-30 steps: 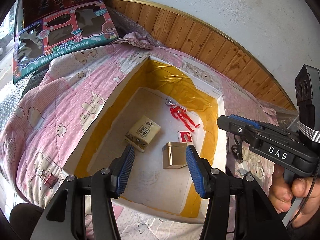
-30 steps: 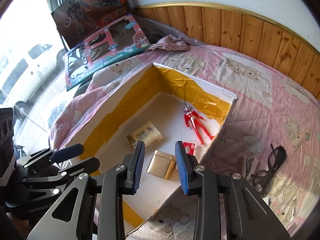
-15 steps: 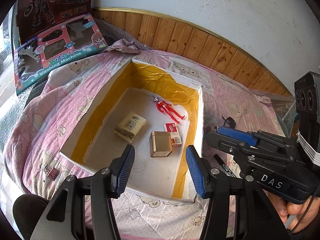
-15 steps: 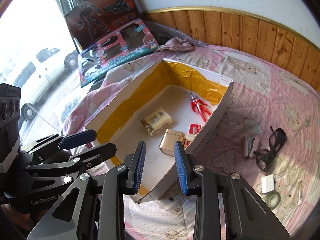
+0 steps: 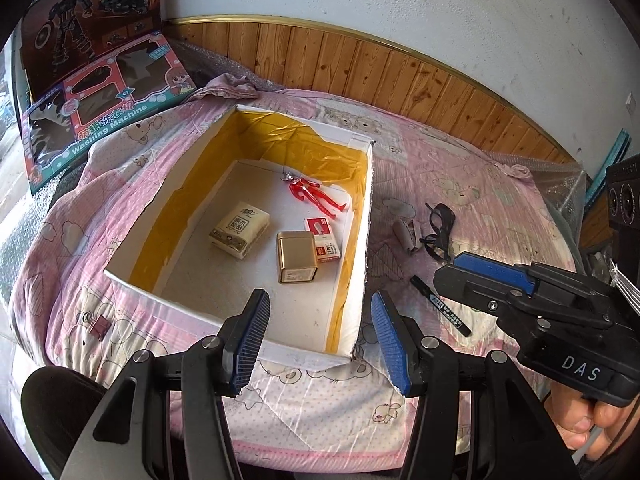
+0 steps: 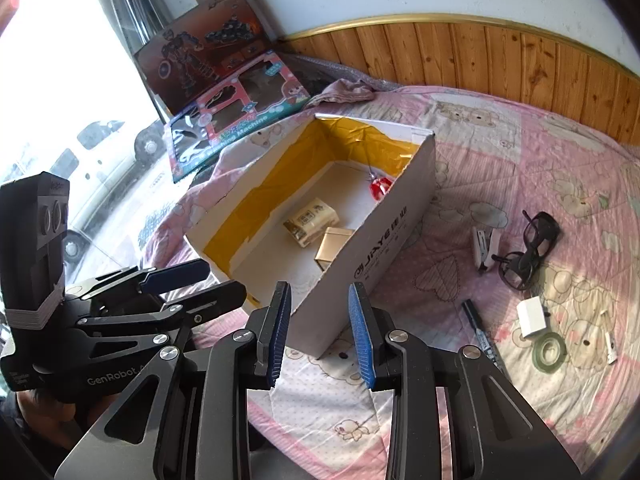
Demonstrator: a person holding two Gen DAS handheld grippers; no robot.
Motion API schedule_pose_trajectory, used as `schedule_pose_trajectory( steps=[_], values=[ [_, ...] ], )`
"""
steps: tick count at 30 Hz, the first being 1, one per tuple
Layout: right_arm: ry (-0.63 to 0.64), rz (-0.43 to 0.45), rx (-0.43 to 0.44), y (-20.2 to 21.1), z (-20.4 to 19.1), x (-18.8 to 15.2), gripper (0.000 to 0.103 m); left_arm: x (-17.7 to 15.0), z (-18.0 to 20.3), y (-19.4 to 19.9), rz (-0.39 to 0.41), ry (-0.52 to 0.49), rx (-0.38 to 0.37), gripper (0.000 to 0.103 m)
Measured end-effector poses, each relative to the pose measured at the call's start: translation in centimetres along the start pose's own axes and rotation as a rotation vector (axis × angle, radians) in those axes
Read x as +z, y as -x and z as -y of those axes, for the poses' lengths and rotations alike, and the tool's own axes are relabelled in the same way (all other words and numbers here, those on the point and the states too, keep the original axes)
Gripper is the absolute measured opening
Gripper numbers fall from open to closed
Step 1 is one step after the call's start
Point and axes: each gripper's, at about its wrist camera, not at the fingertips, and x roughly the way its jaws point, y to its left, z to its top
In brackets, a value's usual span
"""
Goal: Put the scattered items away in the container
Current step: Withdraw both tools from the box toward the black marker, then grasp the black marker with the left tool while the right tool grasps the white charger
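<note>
Pink bed (image 5: 460, 184) holds a box (image 5: 362, 240); left claw (image 5: 318, 336) and right claw (image 6: 318, 332) gape, holding nothing

Black left tongs (image 5: 320, 340) with blue ribbed pads (image 5: 250, 334) and round silver screws. Same black frame and blue pads on the right tongs (image 6: 318, 330). White letters "DAS" on the side of the right one, "GenRobot" on the side of the left one. Black camera block with round lenses on top of each. Thin grey flat cable beside the block.
</note>
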Motion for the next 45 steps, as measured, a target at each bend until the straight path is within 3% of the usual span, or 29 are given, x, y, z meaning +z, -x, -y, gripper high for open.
schedule_pose_trajectory(
  steps=[10,26,39,45],
  values=[
    [-0.059,0.016,0.003,2.2,2.6,-3.6,0.032,-1.4,4.1,-0.2,-0.016,-0.063,-0.021,0.055],
    [-0.216,0.025,-0.051,3.5,9.9,-8.2,0.032,-4.3,9.9,-3.9,-0.089,-0.127,-0.067,0.055],
    [-0.353,0.023,-0.139,4.1,16.2,-9.6,0.034,-4.3,14.7,-8.3,-0.13,-0.158,-0.087,0.055],
    [-0.299,-0.013,-0.195,3.3,18.0,-8.6,0.034,-3.6,16.6,-10.9,-0.15,-0.18,-0.079,0.055]
  ],
)
